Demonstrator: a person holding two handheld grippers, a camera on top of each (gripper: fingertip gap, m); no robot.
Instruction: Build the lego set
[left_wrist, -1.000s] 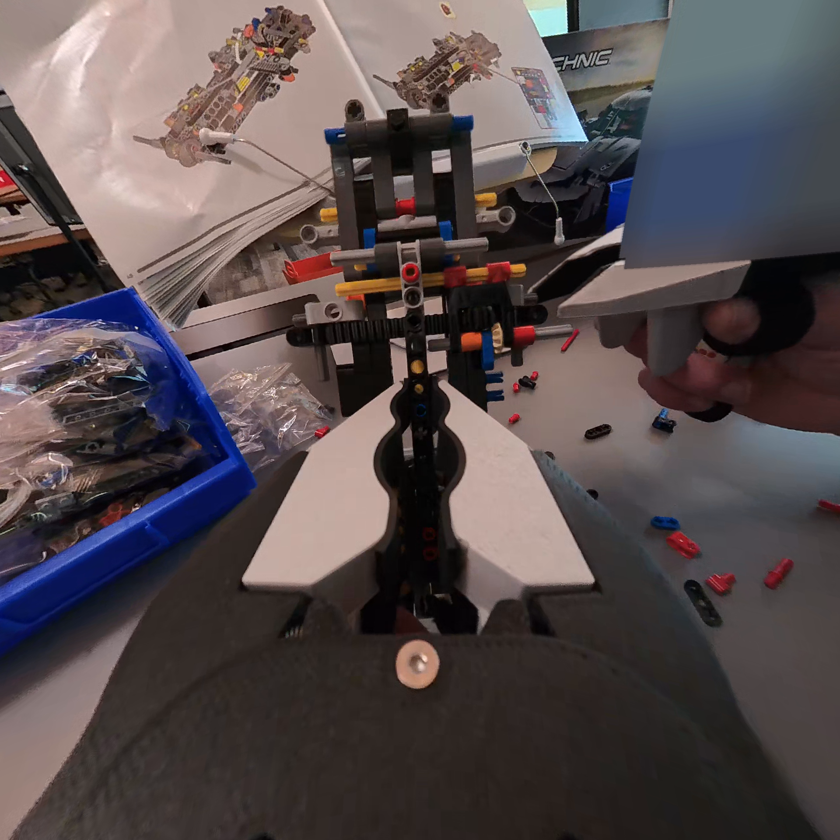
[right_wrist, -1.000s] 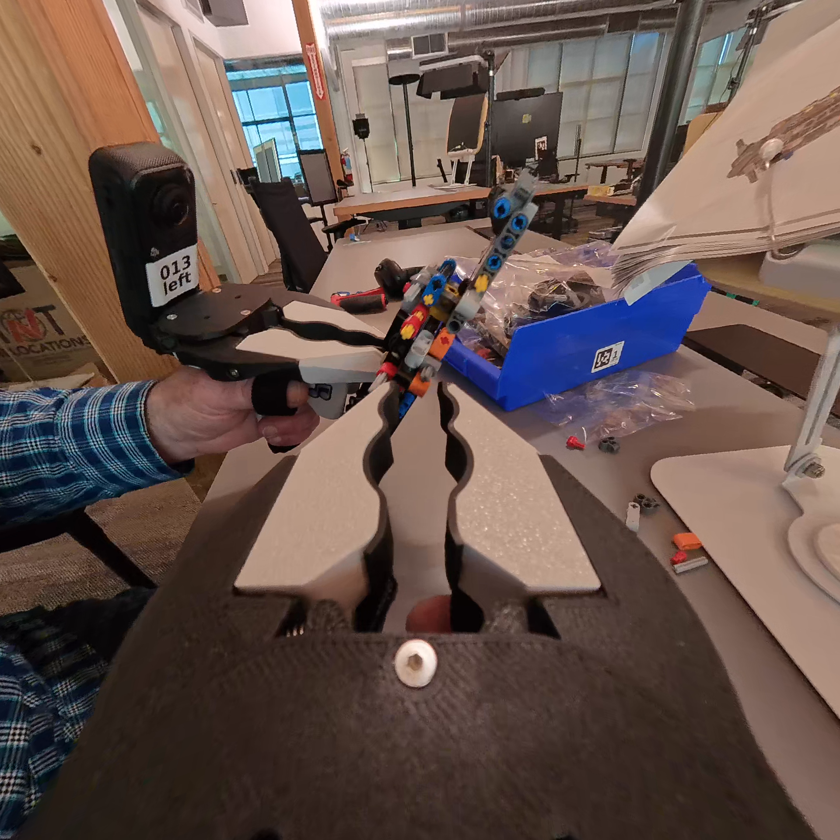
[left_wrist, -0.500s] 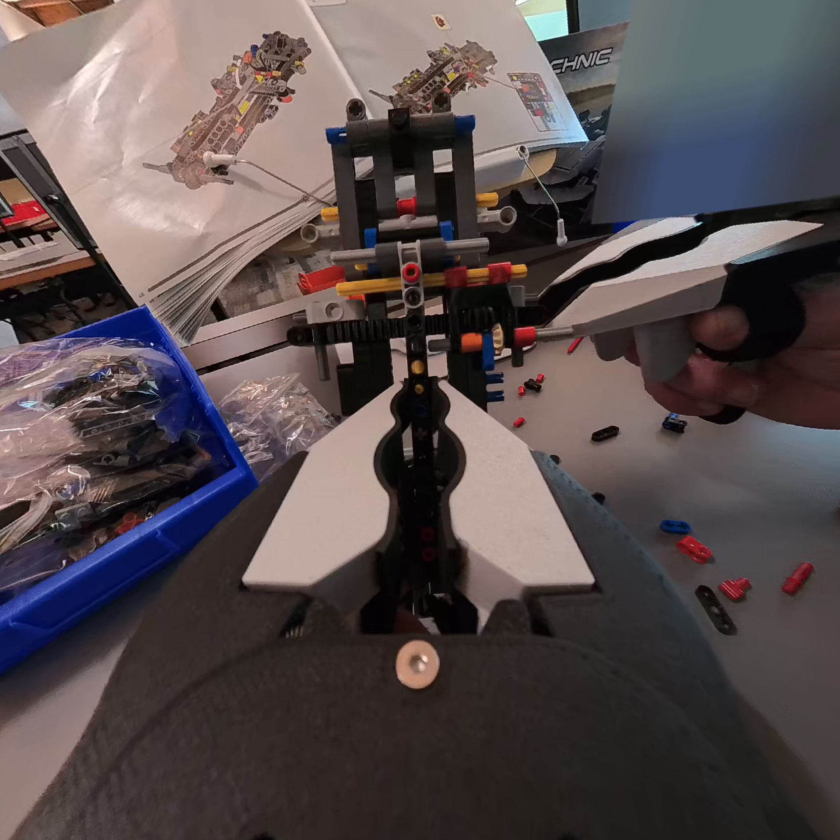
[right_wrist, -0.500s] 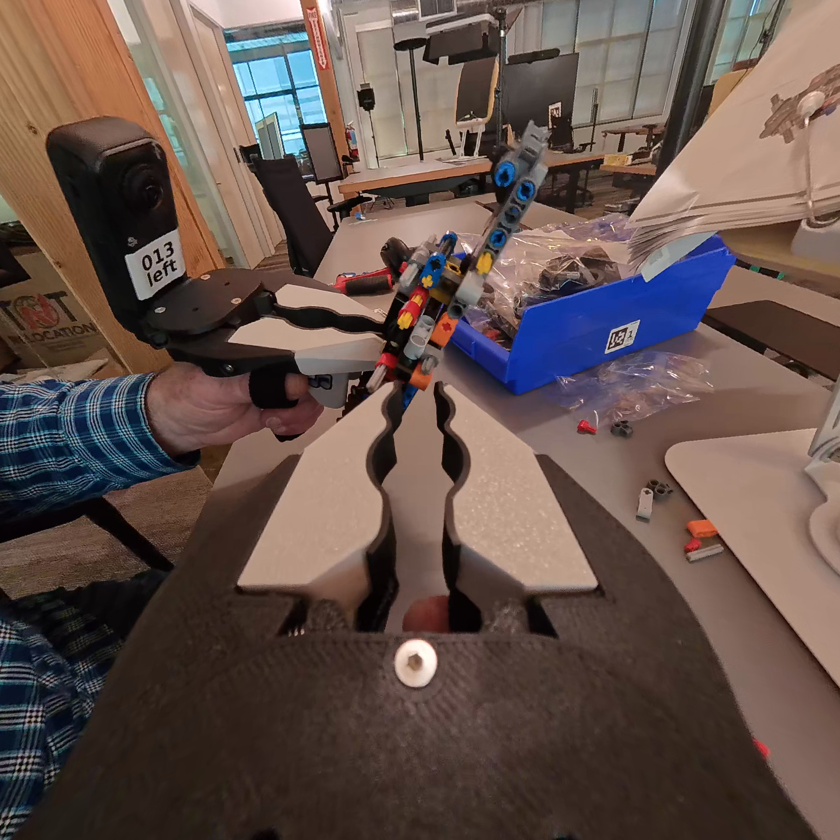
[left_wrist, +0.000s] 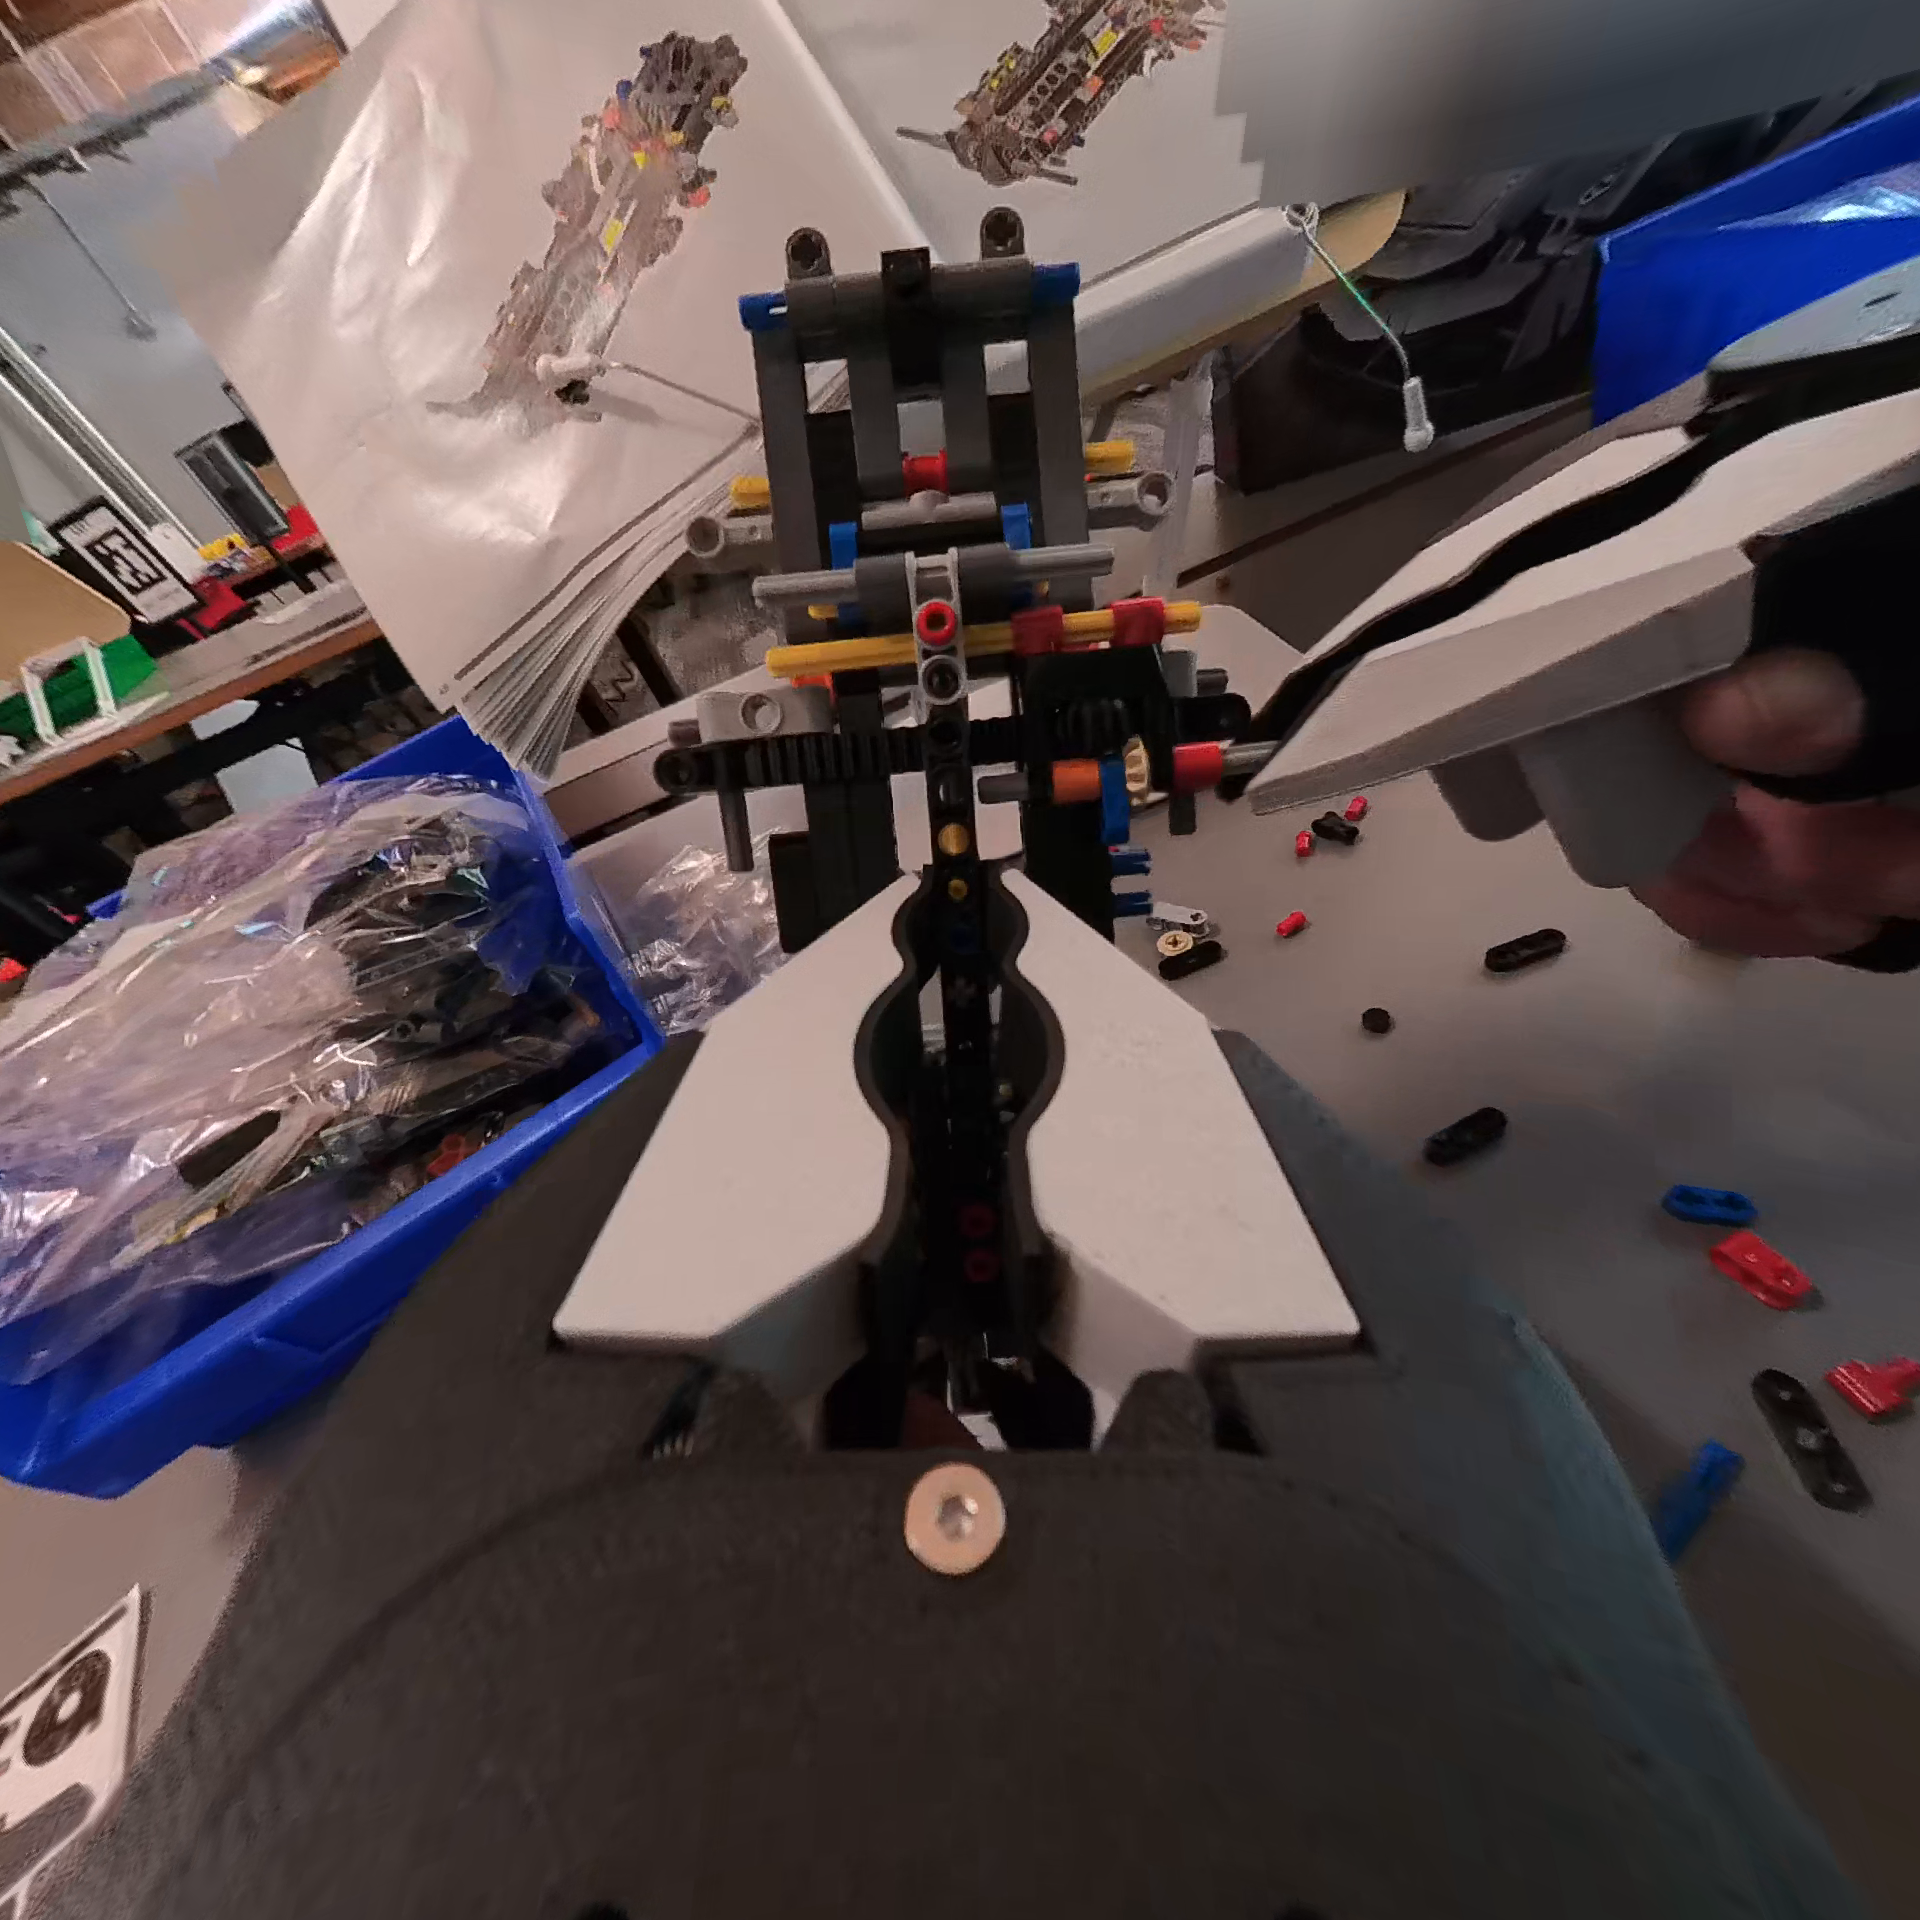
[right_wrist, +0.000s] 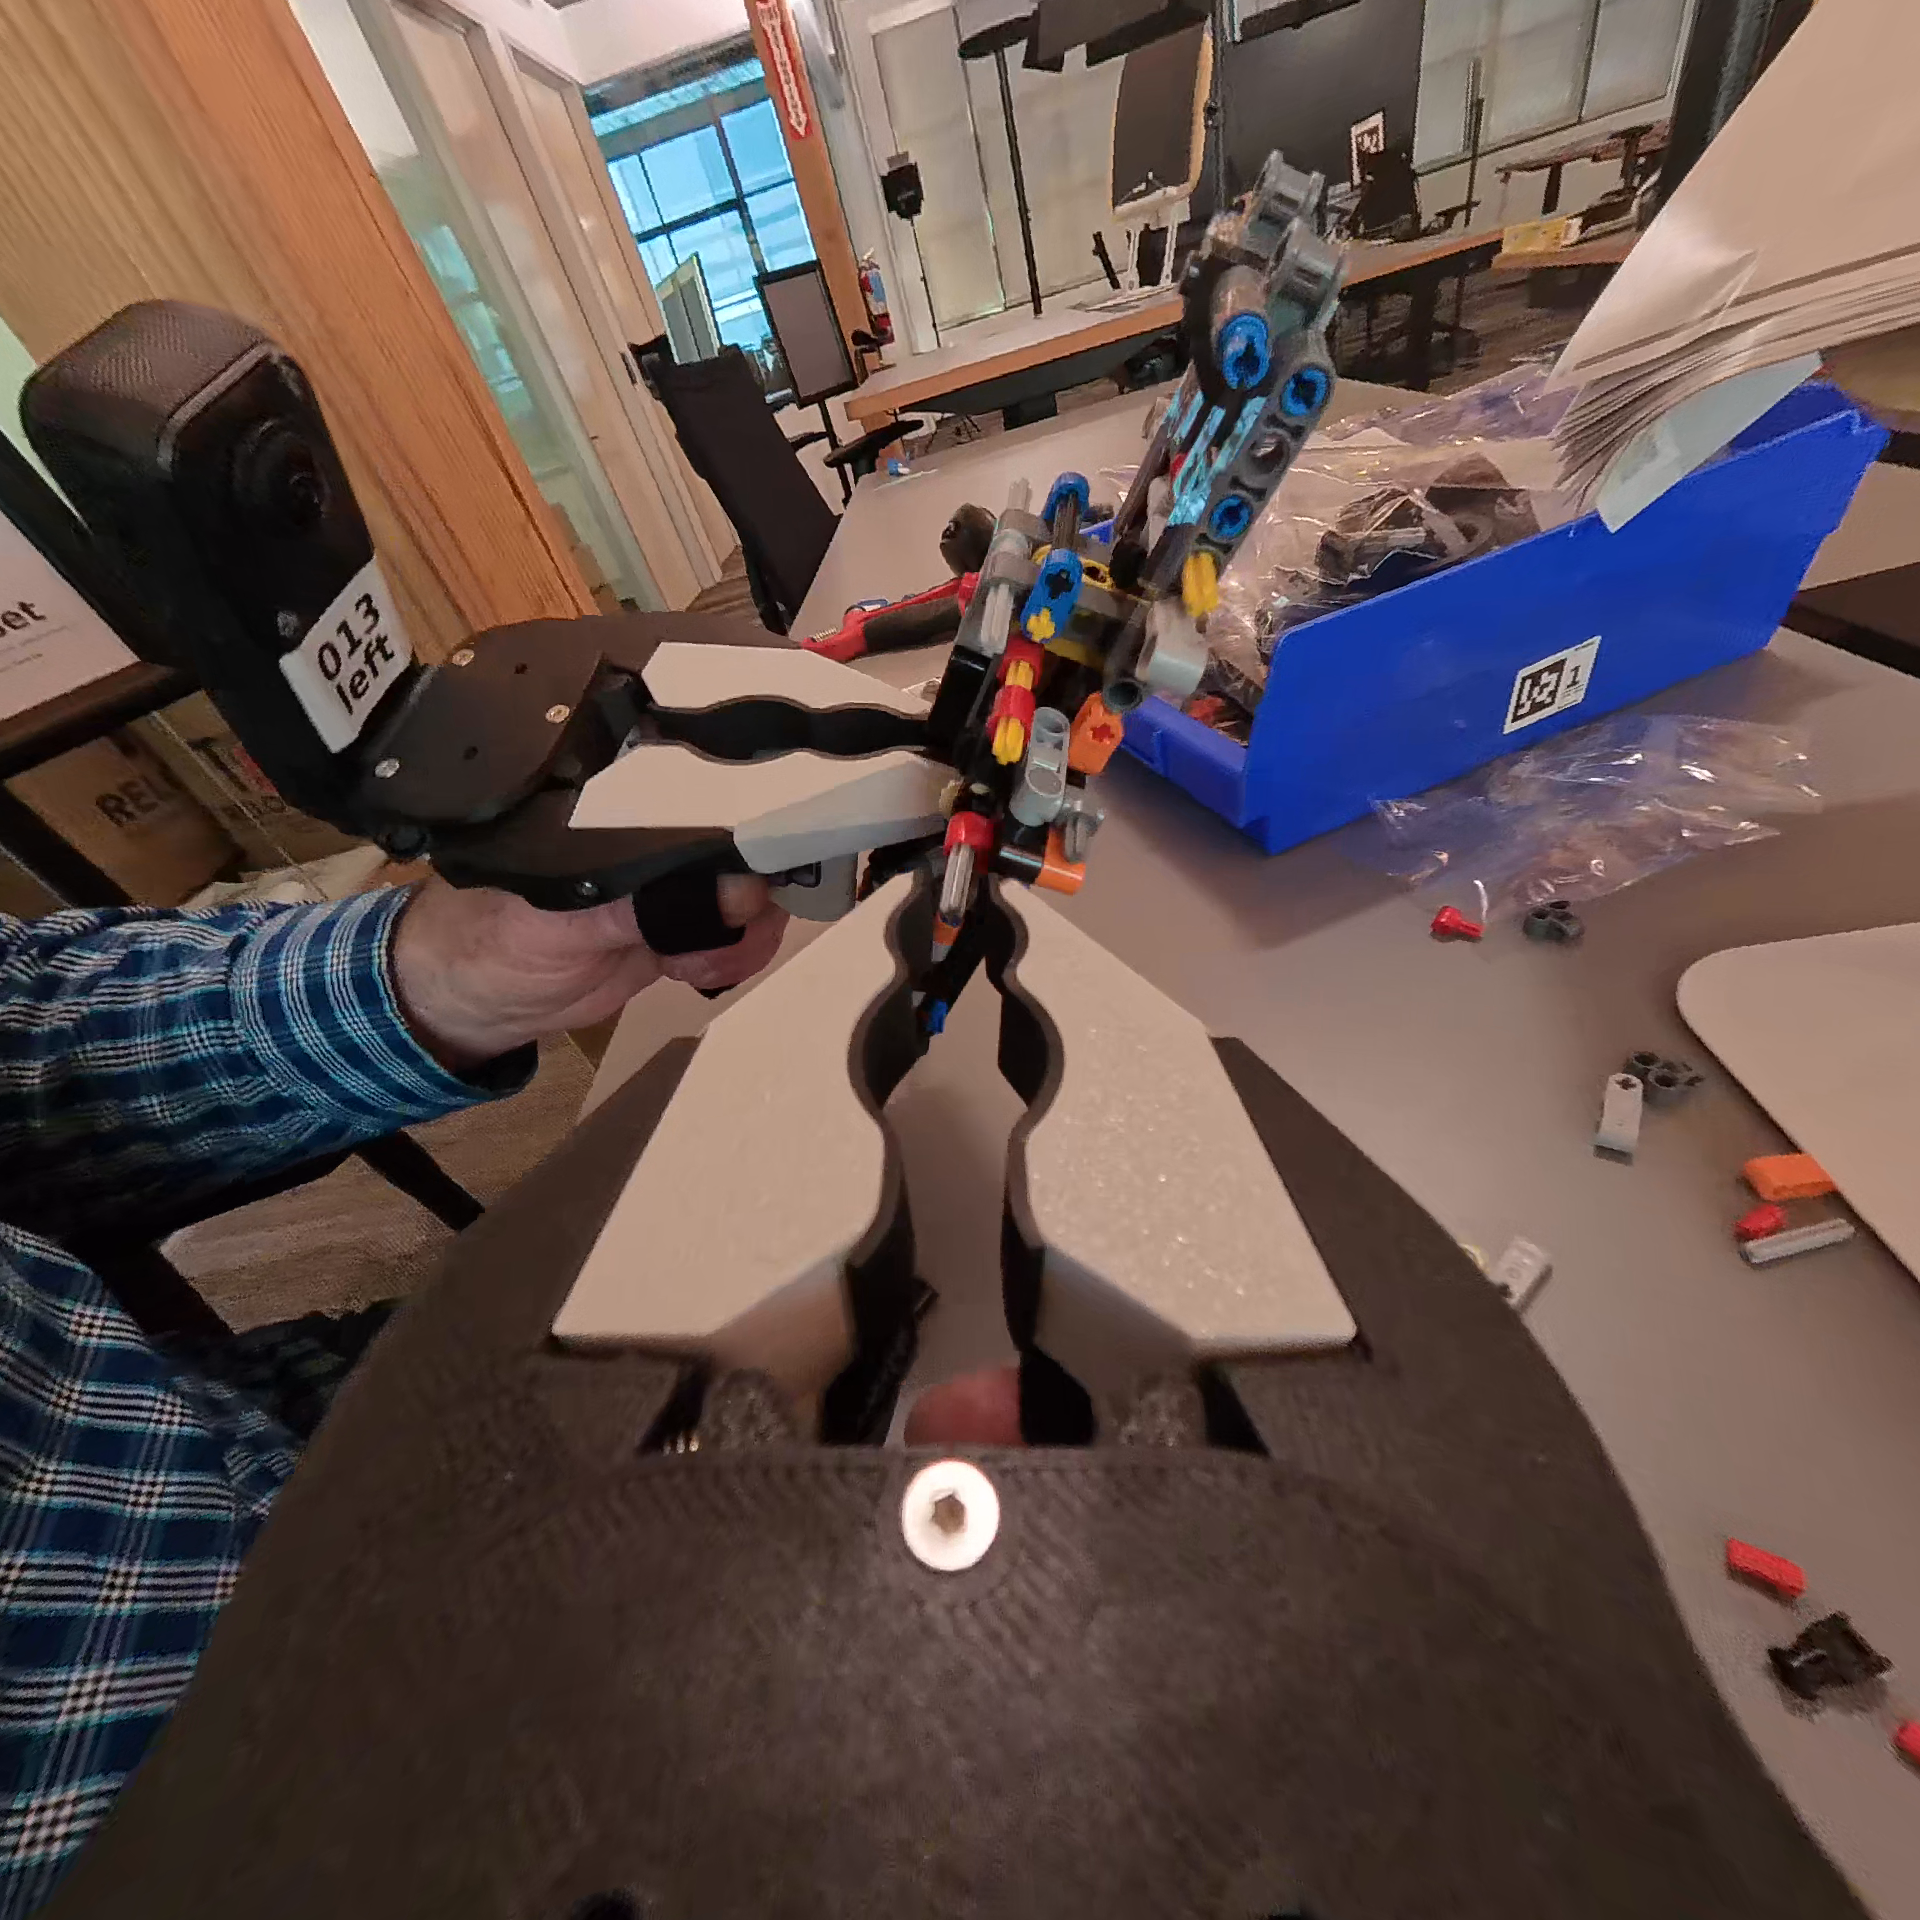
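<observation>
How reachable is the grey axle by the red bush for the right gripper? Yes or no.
Likely yes: the right gripper has its tips at the grey axle, nothing between; left gripper holds the model.

Left wrist view: looks forward along its own fingers (left_wrist: 790, 1122), close on the lego assembly (left_wrist: 935, 582), instruction booklet (left_wrist: 499, 312) behind. Right wrist view: faces the same assembly (right_wrist: 1101, 665) from its side. Shared: assembly, blue bin (left_wrist: 312, 1340) (right_wrist: 1455, 686), table (left_wrist: 1558, 1060) (right_wrist: 1299, 997).
</observation>
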